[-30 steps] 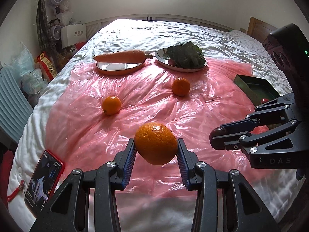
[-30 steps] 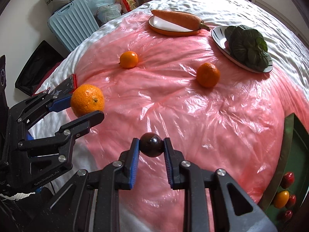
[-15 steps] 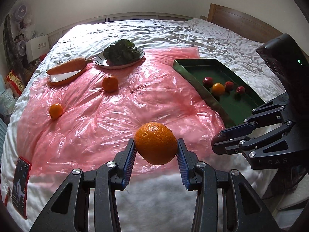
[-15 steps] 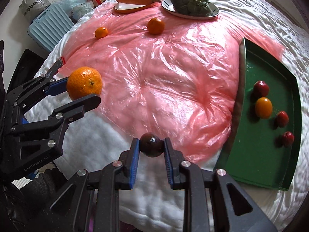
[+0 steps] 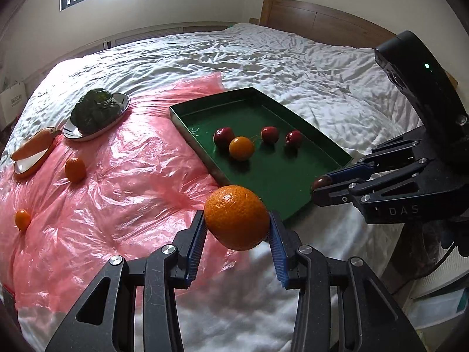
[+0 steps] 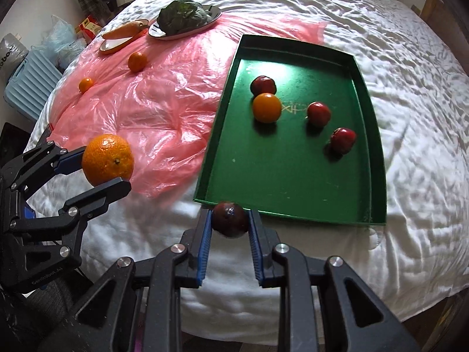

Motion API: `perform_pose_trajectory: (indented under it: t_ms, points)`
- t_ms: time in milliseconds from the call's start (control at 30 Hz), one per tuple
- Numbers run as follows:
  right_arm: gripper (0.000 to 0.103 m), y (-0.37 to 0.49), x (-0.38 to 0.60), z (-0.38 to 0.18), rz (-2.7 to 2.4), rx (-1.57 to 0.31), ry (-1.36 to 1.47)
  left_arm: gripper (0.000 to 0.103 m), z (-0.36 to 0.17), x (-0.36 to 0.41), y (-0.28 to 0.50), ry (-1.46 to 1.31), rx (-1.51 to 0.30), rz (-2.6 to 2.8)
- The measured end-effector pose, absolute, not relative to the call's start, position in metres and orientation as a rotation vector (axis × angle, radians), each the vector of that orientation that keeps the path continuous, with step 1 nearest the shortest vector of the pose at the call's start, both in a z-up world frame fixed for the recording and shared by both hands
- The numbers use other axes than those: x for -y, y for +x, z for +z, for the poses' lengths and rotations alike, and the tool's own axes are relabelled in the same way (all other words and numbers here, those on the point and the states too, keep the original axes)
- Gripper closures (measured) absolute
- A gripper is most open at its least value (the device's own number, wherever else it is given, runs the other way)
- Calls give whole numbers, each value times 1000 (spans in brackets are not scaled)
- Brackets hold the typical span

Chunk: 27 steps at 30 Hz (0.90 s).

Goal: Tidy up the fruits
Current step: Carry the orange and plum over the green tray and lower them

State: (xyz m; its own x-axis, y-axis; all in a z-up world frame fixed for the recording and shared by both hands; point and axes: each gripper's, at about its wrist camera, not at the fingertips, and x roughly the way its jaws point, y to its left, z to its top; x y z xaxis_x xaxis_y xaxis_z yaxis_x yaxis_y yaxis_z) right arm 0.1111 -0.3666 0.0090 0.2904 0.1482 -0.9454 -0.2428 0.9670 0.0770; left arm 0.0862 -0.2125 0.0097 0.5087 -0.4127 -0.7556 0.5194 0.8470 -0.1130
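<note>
My left gripper (image 5: 236,228) is shut on a large orange (image 5: 236,217), held above the bed edge near the green tray (image 5: 293,187). It also shows in the right wrist view (image 6: 107,160). My right gripper (image 6: 230,220) is shut on a dark red fruit (image 6: 230,219), just before the tray's near rim (image 6: 293,215). The tray holds three red fruits (image 6: 319,113) and one small orange (image 6: 266,107). Two small oranges (image 5: 75,169) (image 5: 23,219) lie on the pink plastic sheet (image 5: 123,176).
A carrot on a plate (image 5: 32,149) and a plate of leafy greens (image 5: 95,111) stand at the sheet's far side. A blue suitcase (image 6: 27,82) and bags stand beside the bed. A wooden headboard (image 5: 322,20) is at the far end.
Both grippers swung right with their fruit held, from over the pink sheet toward the green tray, which now fills the view ahead.
</note>
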Motion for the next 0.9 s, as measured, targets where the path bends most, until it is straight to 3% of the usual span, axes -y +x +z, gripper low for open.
perform_pose_trajectory:
  t_ms: [467,900]
  points:
    - [67,170,444,-24,143,-1186,-36,67,-31,290,155,167,-941,-568]
    - [66,177,457,-59,104,-1224,-41,67,-59,306,164,175,-1021,-584]
